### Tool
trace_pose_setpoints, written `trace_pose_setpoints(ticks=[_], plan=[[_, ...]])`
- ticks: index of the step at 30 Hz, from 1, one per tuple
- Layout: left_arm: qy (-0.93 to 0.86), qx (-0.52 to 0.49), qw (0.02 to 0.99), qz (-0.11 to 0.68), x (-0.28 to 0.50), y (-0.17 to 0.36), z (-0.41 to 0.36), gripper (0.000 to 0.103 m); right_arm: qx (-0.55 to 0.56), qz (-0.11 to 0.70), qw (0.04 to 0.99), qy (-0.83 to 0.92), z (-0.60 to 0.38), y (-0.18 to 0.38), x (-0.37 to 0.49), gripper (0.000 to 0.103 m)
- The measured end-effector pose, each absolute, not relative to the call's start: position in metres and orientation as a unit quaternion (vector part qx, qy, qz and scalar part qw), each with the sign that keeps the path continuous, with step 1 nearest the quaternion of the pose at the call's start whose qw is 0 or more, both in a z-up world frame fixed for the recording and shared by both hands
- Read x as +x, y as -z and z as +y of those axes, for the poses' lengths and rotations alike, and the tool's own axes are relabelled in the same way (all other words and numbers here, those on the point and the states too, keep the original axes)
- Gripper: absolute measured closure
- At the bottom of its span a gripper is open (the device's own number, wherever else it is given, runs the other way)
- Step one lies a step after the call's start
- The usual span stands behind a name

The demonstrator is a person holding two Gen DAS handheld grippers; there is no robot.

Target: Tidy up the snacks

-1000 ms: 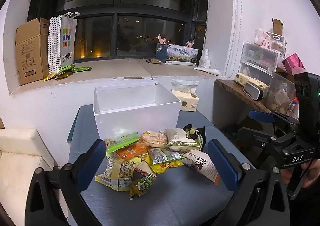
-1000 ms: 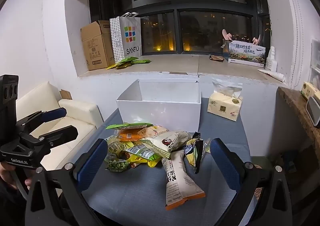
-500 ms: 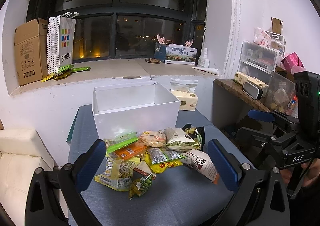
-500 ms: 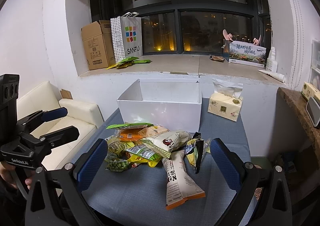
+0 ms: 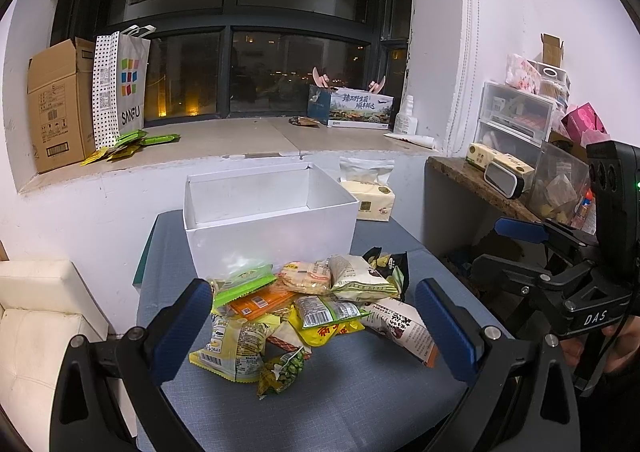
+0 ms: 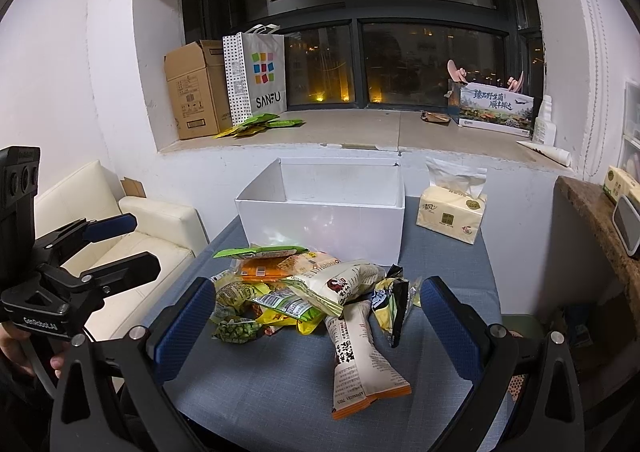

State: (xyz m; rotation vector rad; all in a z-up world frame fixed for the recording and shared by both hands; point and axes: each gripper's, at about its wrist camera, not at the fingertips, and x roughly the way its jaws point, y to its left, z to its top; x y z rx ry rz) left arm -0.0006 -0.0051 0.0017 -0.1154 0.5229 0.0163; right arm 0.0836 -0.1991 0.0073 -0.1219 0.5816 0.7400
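Note:
A heap of several snack packets (image 5: 304, 308) lies on the blue-grey table (image 5: 360, 404) in front of an open white box (image 5: 272, 228). My left gripper (image 5: 316, 332) is open, its blue pads wide either side of the heap and short of it. My right gripper (image 6: 316, 326) is open too, straddling the same heap (image 6: 304, 292) from the other side. A long beige and orange packet (image 6: 360, 364) lies nearest it, with a small green pea packet (image 6: 236, 330) to the left. Each gripper shows in the other's view: the right gripper (image 5: 504, 252) and the left gripper (image 6: 124, 246). The white box (image 6: 320, 228) looks empty.
A tissue pack (image 6: 452, 214) stands right of the box. A cream sofa (image 6: 152, 228) sits left of the table, a stone shelf with plastic drawers (image 5: 516, 120) to its right. On the windowsill behind are a cardboard box (image 6: 192, 88), a paper bag (image 6: 260, 76) and green sachets.
Both views shift only very slightly. The snacks and the box lie where they were, and both grippers stay open.

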Motion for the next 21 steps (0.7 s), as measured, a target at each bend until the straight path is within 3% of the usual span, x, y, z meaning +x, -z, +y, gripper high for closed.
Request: trace_pose_setpoints(ticks=[21], plan=[[-0.006, -0.057, 0.964, 0.26, -0.0017, 0.0001, -0.0056, 0.0, -0.059, 0.281, 0.889, -0.358, -0.1971, -0.0073, 0.0824, 0.0]])
